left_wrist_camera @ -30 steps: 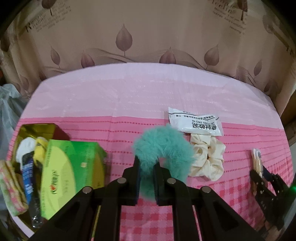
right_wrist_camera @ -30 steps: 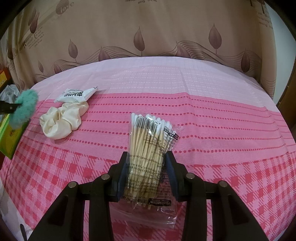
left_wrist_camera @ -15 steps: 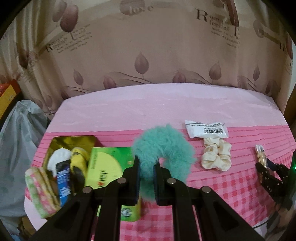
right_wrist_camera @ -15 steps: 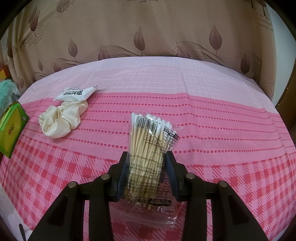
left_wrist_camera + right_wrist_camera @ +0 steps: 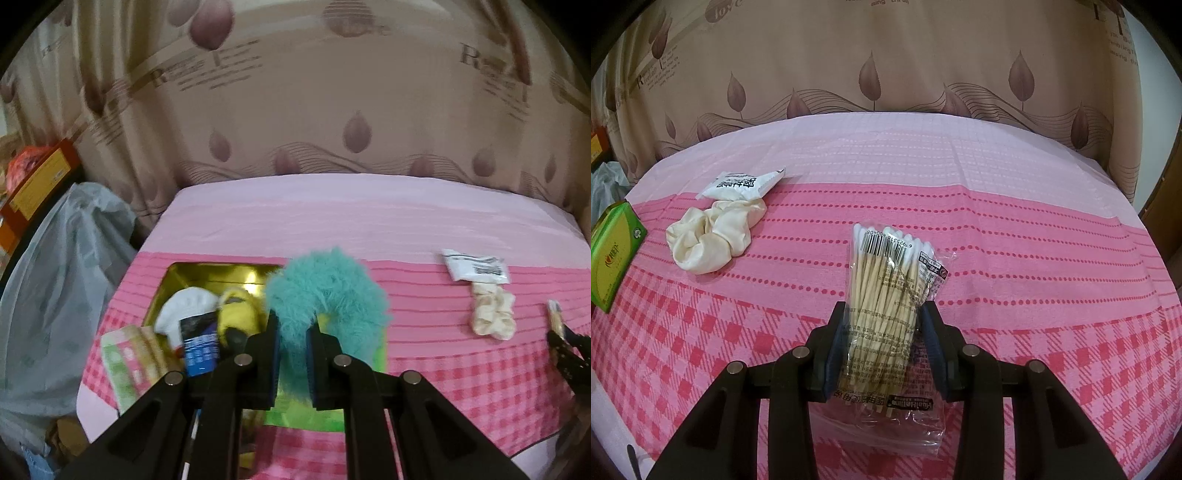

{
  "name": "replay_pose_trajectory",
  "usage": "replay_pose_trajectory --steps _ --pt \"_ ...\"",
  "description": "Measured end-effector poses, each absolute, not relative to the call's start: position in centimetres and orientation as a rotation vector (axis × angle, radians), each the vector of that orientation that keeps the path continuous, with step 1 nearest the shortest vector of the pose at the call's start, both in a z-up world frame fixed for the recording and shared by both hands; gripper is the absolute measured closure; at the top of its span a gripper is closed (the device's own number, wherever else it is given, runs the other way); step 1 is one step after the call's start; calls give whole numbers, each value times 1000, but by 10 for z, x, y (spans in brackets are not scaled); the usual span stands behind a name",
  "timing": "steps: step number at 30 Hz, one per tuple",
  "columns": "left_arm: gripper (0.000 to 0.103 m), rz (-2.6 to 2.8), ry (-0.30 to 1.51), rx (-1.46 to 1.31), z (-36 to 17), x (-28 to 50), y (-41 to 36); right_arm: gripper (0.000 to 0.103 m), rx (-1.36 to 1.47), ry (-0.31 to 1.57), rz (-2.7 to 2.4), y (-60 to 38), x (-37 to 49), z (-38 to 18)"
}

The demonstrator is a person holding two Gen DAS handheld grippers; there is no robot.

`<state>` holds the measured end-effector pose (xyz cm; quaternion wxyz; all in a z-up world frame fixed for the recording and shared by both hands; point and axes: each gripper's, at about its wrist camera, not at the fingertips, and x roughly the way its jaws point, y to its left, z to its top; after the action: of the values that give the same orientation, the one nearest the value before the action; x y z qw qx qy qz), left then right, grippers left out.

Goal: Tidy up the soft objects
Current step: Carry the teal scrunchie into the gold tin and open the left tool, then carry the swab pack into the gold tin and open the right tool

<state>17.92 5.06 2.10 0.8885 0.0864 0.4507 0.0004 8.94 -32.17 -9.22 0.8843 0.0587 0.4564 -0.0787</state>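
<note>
My left gripper (image 5: 293, 332) is shut on a fluffy teal scrunchie (image 5: 325, 295) and holds it in the air above the green box (image 5: 306, 413), beside the gold tin (image 5: 207, 275). The tin holds a white item (image 5: 186, 306), a yellow item (image 5: 238, 314) and a blue packet (image 5: 199, 350). My right gripper (image 5: 884, 325) is shut on a clear bag of cotton swabs (image 5: 886, 284) that lies on the pink cloth. A cream scrunchie (image 5: 713, 234) and a white sachet (image 5: 740, 184) lie to the left of it.
A green box (image 5: 611, 258) sits at the cloth's left edge. A green-and-pink checked cloth (image 5: 129, 362) hangs at the tin's near corner. A grey plastic bag (image 5: 62, 284) and orange boxes (image 5: 37, 181) stand left of the table. A leaf-patterned curtain (image 5: 886, 55) hangs behind.
My left gripper has carried the teal scrunchie up and to the left, from beside the cream scrunchie to over the green box and the tin. The right gripper has not moved.
</note>
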Motion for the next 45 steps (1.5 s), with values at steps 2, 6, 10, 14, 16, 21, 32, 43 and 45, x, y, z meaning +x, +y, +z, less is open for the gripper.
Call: replay_pose_trajectory --steps 2,6,10,14,16,21,32,43,45 --pt "91 24 941 174 19 182 63 66 120 950 -165 -321 89 -92" --pt "91 69 951 161 17 189 89 66 119 950 -167 -321 89 -92" --pt "91 110 963 141 15 197 116 66 118 950 -167 -321 89 -93" --pt "91 137 985 127 10 206 137 66 119 950 -167 -321 89 -93" --pt "91 153 998 118 6 211 146 65 119 950 -167 -321 89 -93" --pt "91 157 1042 98 -10 224 157 65 119 950 -168 -321 89 -93" --pt "81 193 1109 101 -43 242 174 65 115 949 -171 -320 89 -93" --pt "60 194 1129 54 -44 242 193 65 109 949 -174 -319 90 -94" --pt "60 196 1112 48 -37 237 193 65 108 949 -175 -319 89 -93"
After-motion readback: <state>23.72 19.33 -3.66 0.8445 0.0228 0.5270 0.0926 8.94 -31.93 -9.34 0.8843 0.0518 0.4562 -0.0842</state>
